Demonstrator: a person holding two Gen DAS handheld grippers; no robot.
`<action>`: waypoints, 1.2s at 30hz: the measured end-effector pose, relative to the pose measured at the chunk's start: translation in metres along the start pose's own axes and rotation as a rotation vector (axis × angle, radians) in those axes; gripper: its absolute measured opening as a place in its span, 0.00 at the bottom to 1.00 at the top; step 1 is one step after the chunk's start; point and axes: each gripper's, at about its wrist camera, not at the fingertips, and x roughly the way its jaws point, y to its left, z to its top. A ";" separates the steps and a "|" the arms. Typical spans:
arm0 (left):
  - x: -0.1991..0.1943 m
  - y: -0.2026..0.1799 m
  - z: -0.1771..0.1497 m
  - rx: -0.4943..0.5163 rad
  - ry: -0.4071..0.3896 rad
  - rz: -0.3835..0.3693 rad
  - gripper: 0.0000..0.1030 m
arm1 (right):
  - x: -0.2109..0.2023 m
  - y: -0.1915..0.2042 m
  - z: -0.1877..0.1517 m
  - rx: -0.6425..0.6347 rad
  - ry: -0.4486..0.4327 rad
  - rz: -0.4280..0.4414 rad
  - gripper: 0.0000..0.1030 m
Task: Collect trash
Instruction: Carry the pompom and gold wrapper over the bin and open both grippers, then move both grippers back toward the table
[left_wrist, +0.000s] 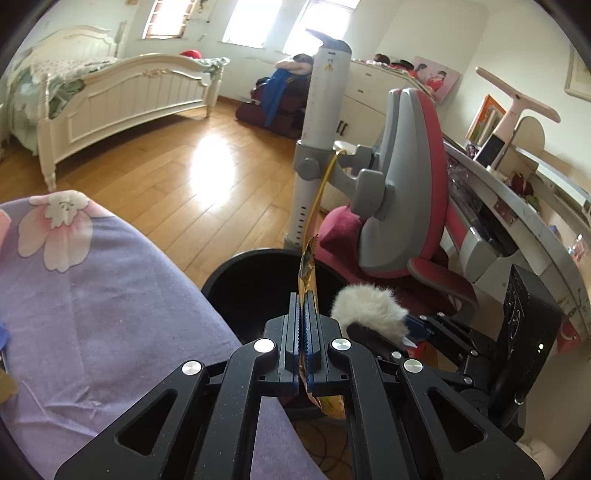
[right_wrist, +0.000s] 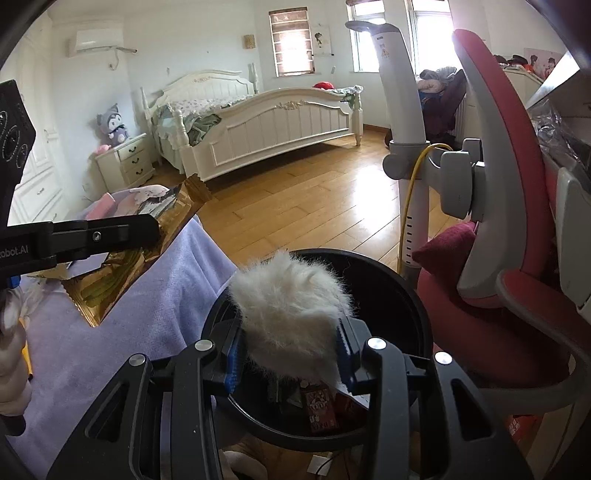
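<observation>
Two pieces of trash are hanging over the bin at once, one in each of our tongs, so that both can drop without a second trip.

In the left wrist view, we are pinching a gold wrapper (left_wrist: 307, 275) edge-on in the left tongs (left_wrist: 305, 301), the jaws pressed tight on the thin foil. The wrapper is sticking out past the tips and is standing over the near rim of the black bin (left_wrist: 240, 264), which is sitting on the floor between the bed with the purple sheet (left_wrist: 103, 295) and the red chair (left_wrist: 406, 206). To the right, the fluff (left_wrist: 367, 306) is showing in the right tongs (left_wrist: 410, 332), just beside ours.

In the right wrist view, we are clamping that white fluff (right_wrist: 291, 306) in the right tongs (right_wrist: 291, 343), the jaws standing partly apart because the tuft is bulky. It is hovering right above the bin (right_wrist: 410, 295), where a red packet (right_wrist: 319, 406) is already lying inside. At the left, the left tongs (right_wrist: 157, 232) are holding the wrapper (right_wrist: 122, 273) flat-on; from this angle it is appearing over the sheet (right_wrist: 166, 314), beside the bin's rim.

We judge that releasing is the next step.
</observation>
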 end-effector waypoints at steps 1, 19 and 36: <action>0.002 -0.001 0.001 0.002 0.003 0.000 0.03 | 0.001 -0.001 -0.001 0.001 0.003 0.000 0.39; 0.007 -0.014 0.011 0.055 -0.019 0.031 0.64 | 0.000 -0.008 -0.003 0.011 0.029 -0.063 0.67; -0.082 0.021 -0.003 0.026 -0.115 0.104 0.74 | -0.020 0.039 0.006 -0.051 0.004 0.015 0.66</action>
